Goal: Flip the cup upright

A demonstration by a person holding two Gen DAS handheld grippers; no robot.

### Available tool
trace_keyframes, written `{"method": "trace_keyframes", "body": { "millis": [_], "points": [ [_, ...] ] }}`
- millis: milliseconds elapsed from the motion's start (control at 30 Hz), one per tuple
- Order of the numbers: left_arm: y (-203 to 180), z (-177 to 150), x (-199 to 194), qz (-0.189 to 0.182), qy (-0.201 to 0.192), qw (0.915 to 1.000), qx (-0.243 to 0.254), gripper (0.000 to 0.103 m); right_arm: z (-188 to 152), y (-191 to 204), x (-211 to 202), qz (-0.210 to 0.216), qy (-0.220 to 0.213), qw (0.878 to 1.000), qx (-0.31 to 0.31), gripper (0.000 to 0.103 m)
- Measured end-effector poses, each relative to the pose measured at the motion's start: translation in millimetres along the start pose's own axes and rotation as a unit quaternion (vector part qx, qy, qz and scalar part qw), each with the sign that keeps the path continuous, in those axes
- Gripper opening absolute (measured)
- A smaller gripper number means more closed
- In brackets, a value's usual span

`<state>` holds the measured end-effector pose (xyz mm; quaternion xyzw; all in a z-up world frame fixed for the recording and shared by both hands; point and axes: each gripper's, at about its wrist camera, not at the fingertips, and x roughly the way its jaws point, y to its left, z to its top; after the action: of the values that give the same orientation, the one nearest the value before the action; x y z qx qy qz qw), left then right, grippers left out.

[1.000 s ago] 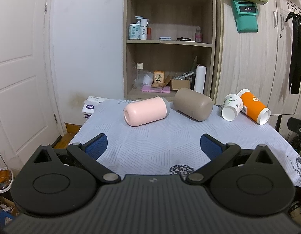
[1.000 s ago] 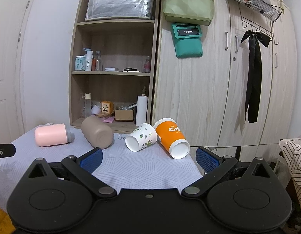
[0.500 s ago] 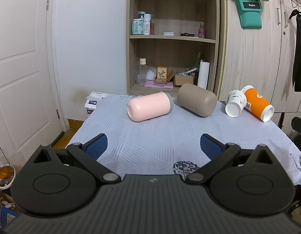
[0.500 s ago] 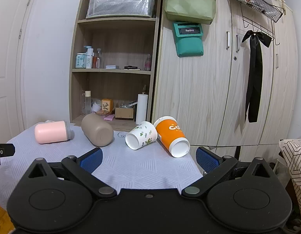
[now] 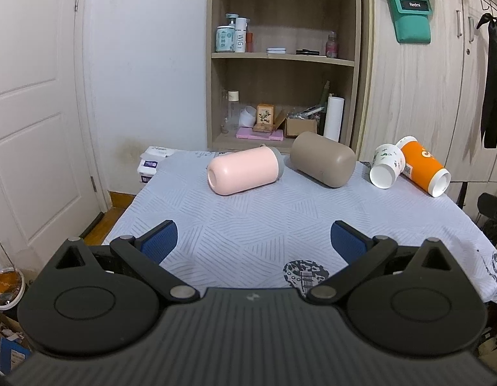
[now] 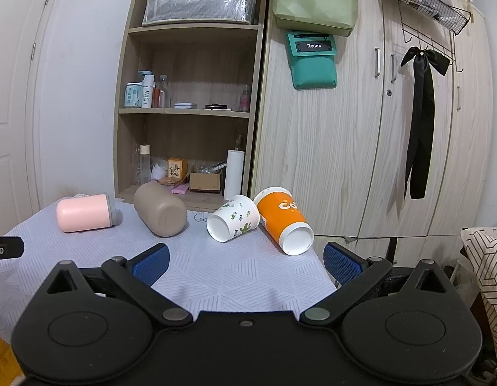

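Several cups lie on their sides along the far half of the table: a pink cup (image 5: pixel 245 169) (image 6: pixel 86 212), a taupe cup (image 5: pixel 324 158) (image 6: pixel 161 214), a white leaf-print paper cup (image 5: pixel 386 170) (image 6: pixel 233 218) and an orange paper cup (image 5: pixel 423 170) (image 6: pixel 284 220). My left gripper (image 5: pixel 253 241) is open and empty, above the near part of the table, well short of the cups. My right gripper (image 6: pixel 245 262) is open and empty, near the table's right front, short of the paper cups.
The table (image 5: pixel 264 218) has a pale patterned cloth. A wooden shelf unit (image 5: pixel 280 64) with bottles and boxes stands behind it, a wardrobe (image 6: pixel 377 128) to the right, a white door (image 5: pixel 33 112) on the left. A tissue pack (image 5: pixel 152 164) lies at the table's far left corner.
The left gripper's view has tilted up a little, so the cups sit lower in it. The right view has barely shifted. Both grippers stay open; no cup has moved.
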<state>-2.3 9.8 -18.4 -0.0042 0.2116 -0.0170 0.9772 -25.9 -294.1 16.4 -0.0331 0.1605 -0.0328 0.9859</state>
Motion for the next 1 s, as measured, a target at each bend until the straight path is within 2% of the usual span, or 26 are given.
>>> {"method": "trace_keyframes", "body": {
  "millis": [500, 633, 767, 833, 1000],
  "points": [
    [-2.0, 1.8, 0.1, 0.002, 0.011, 0.9999, 0.003, 0.103, -0.3, -1.2, 0.9, -0.001, 0.005, 1.0, -0.001, 0.103],
    [-3.9, 3.9, 0.3, -0.007, 0.015, 0.9999, 0.003, 0.103, -1.7, -2.5, 3.3, 0.002, 0.008, 1.0, 0.0, 0.103],
    [-11.3, 14.7, 4.3, -0.026, 0.038, 0.9989, 0.001, 0.103, 1.6, -5.6, 10.3, 0.01, 0.01, 1.0, -0.015, 0.103],
    [-16.9, 23.1, 8.2, -0.044, 0.043, 0.9981, 0.002, 0.103, 5.0, -12.1, 13.8, 0.02, 0.011, 1.0, -0.02, 0.103],
    [-49.7, 50.4, 27.3, -0.085, 0.044, 0.9952, 0.022, 0.103, 19.2, -40.0, 31.5, 0.086, 0.035, 0.995, -0.024, 0.103]
  ]
}}
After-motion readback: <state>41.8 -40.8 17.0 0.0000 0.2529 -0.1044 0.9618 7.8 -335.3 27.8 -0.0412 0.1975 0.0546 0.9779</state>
